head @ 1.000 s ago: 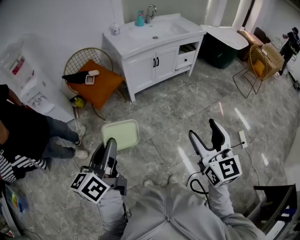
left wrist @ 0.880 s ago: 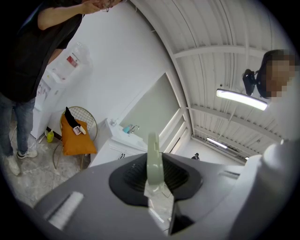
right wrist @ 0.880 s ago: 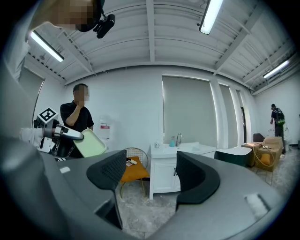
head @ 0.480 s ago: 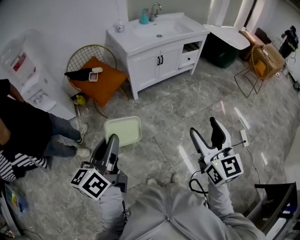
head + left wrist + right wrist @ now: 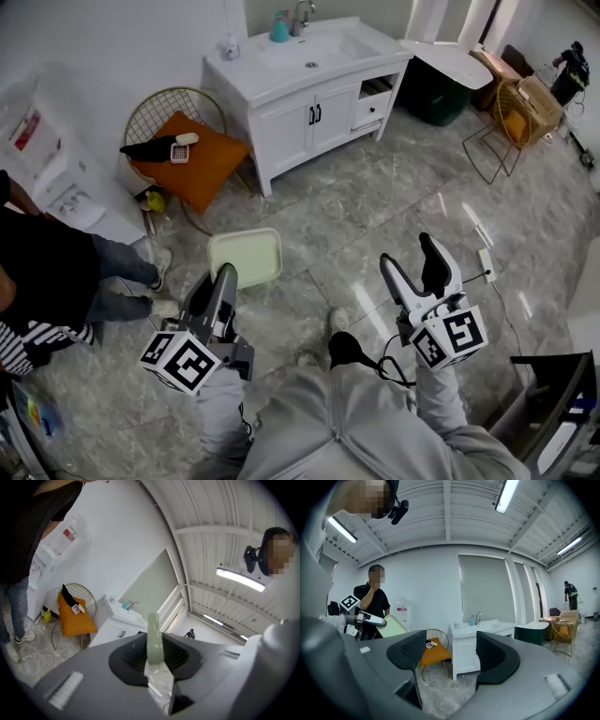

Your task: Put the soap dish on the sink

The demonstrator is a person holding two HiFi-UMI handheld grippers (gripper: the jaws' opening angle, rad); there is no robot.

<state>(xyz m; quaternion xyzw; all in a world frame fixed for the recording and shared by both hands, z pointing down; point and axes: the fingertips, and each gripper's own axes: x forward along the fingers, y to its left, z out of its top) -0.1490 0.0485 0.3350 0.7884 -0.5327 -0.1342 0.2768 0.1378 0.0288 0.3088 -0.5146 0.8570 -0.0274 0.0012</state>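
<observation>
The soap dish (image 5: 246,257) is a pale green rectangular tray, held out flat over the floor. My left gripper (image 5: 226,274) is shut on its near edge. In the left gripper view the dish (image 5: 153,625) shows edge-on between the closed jaws of that gripper (image 5: 153,656). My right gripper (image 5: 406,255) hangs open and empty at the right, its jaws (image 5: 446,651) wide apart. The white sink cabinet (image 5: 309,56) stands across the room at the wall, well beyond both grippers. From the right gripper view I see the dish (image 5: 393,625) and the sink (image 5: 483,627).
A wire chair with an orange cushion (image 5: 183,155) stands left of the sink. A water dispenser (image 5: 42,141) and a person (image 5: 47,272) are at the left. A dark green tub (image 5: 436,94) and a gold wire chair (image 5: 516,117) sit at the right. A teal bottle (image 5: 279,28) stands by the tap.
Both grippers keep their places and the dish stays held. The head view has shifted a little, and a dark shoe now shows on the floor between the grippers.
</observation>
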